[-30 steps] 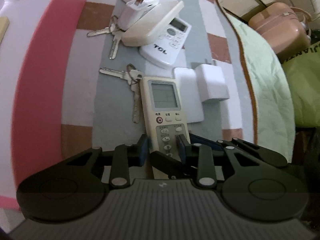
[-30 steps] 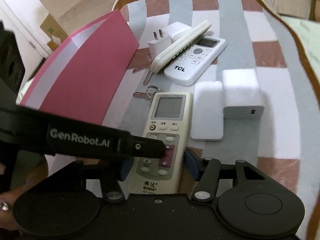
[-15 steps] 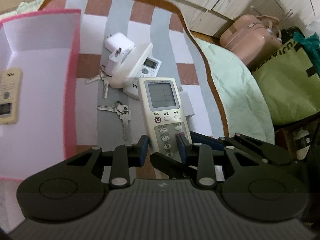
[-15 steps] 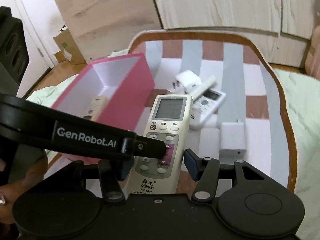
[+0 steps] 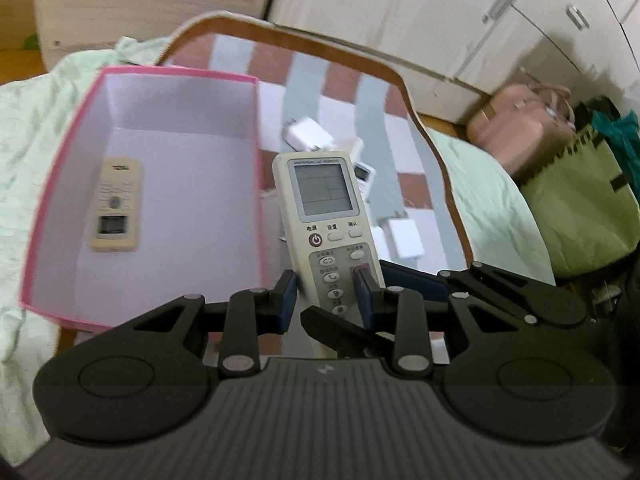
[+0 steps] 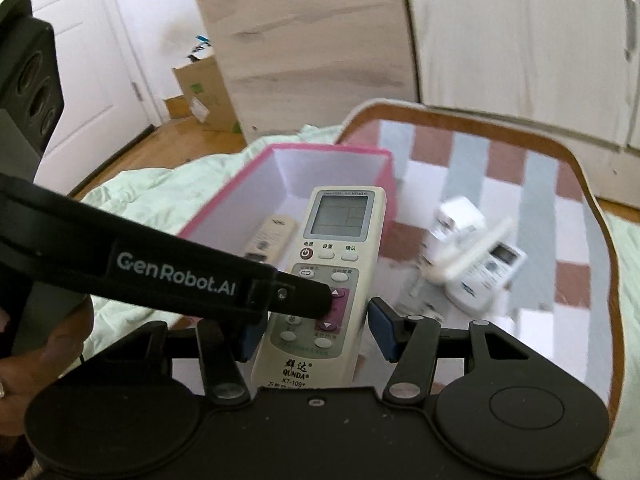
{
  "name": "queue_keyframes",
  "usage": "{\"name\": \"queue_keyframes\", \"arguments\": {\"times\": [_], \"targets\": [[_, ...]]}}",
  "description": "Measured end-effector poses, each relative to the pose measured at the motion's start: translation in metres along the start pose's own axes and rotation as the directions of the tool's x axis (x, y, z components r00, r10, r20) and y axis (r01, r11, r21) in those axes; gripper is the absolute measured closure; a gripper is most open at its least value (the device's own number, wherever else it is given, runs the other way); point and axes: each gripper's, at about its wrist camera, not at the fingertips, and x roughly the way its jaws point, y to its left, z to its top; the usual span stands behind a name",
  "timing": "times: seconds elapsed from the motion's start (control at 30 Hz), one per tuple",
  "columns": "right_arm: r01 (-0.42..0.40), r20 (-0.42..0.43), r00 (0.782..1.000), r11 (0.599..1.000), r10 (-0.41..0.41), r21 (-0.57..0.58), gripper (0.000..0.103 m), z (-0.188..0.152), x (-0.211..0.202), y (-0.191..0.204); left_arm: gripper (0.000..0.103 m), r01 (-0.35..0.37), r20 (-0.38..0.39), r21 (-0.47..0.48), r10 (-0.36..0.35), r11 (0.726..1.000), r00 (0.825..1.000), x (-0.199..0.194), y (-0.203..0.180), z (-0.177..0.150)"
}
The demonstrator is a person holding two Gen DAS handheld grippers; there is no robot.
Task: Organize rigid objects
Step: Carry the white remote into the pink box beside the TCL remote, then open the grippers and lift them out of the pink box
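4 remote controls are counted: 1 beige remote (image 5: 325, 220) raised above the table (image 5: 352, 80), 1 smaller remote (image 5: 115, 205) lying in the pink box (image 5: 60, 184), and 2 white remotes (image 6: 478, 268) stacked on the table. 1 pink box, 2 white chargers (image 5: 307, 135) and 1 flat white block (image 5: 406, 238) are seen; 2 grippers (image 5: 326, 294) are present.
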Motion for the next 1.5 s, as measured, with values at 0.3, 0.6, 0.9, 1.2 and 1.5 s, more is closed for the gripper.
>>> {"name": "queue_keyframes", "arguments": {"times": [0.3,0.6,0.9,1.2,1.5], "targets": [[-0.081,-0.036,0.996,0.992,0.077,-0.094,0.042,0.028,0.032,0.036,0.072,-0.048,0.029,-0.064,0.049,0.997,0.998,-0.016,0.05,0.011],[-0.143,-0.131,0.983,0.984,0.129,-0.102,0.048,0.07,0.101,0.04,0.072,-0.13,-0.01,-0.081,0.13,0.988,0.991,0.016,0.098,0.047],[-0.137,-0.264,0.958,0.988,0.113,-0.073,0.054,0.089,0.17,0.029,0.072,-0.085,-0.097,-0.131,0.072,0.988,0.993,0.071,0.145,0.079],[-0.045,-0.328,0.943,0.997,0.064,0.067,0.07,0.073,0.223,0.015,0.076,-0.173,-0.145,-0.07,0.161,0.982,0.976,0.129,0.15,0.084],[-0.025,-0.393,0.915,0.984,0.094,0.177,0.085,0.066,0.238,0.013,0.08,-0.203,-0.122,-0.084,0.192,0.976,0.974,0.131,0.154,0.081]]}}
